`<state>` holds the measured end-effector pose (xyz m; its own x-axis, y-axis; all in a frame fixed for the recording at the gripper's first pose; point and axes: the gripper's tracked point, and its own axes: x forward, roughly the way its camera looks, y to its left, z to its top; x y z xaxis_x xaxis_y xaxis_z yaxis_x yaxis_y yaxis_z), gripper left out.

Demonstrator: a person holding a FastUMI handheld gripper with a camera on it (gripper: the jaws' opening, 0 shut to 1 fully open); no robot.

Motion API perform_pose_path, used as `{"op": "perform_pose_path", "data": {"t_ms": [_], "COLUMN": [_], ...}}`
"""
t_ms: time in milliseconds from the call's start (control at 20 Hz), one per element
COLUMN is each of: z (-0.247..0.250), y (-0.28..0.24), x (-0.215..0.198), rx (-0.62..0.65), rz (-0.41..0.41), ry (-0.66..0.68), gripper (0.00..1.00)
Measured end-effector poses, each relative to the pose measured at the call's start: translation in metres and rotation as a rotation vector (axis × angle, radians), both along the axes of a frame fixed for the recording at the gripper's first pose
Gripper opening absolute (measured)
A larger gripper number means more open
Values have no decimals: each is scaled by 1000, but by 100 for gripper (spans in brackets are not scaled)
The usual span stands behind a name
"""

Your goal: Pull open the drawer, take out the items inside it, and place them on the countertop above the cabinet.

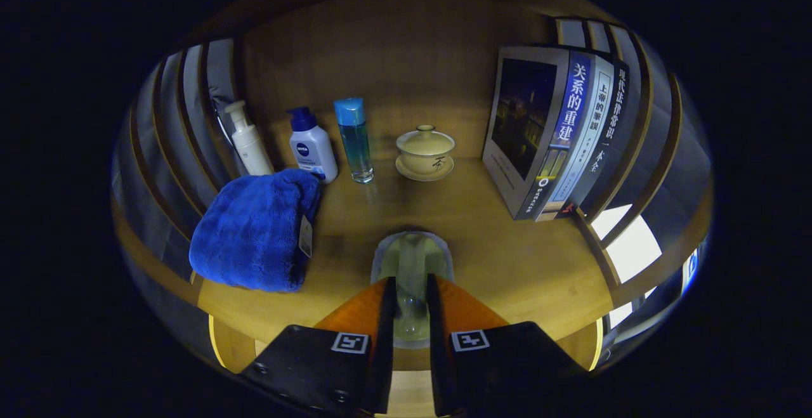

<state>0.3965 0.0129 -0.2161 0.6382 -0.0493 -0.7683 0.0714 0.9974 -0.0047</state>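
Gripping a clear glass (411, 278) between both fingers, claw (411, 291) narrowed hard onto its sides, glass upright and held just above the front part of the wooden countertop (482, 240). Lying left of the fingers, a folded blue towel (254, 234) with a small tag on its near right edge, resting on the countertop close to its left rim. Standing beyond the towel against the back corner, a white pump bottle (247, 142), then a white bottle with a dark blue cap (312, 148) just beside it, its base partly hidden by the towel. Next to that, a tall clear bottle with blue liquid and a light blue cap (355, 142), upright and apart from its neighbours. Sitting straight ahead beyond the glass, a pale lidded cup (425, 148) on its saucer, near the wooden back wall (393, 56). Leaning upright to the right, three books (558, 132) pressed together, spines facing forward. Cannot tell whether the glass touches the countertop.
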Motion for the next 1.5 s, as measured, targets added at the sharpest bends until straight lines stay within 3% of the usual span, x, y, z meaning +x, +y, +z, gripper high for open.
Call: {"op": "perform_pose_path", "data": {"t_ms": [50, 200, 400, 600, 1050, 1350, 1500], "z": [0, 6, 27, 63, 160, 169, 161], "y": [0, 2, -2, 10, 16, 37, 53], "x": [-3, -4, -13, -41, -165, -248, -280], "rx": [12, 36, 8, 34, -54, -19, 35], "rz": [-5, -5, -3, 24, 195, 229, 198], "ry": [2, -22, -75, -189, -462, -541, -620], "gripper": [34, 78, 97, 100, 99, 99, 99]}}
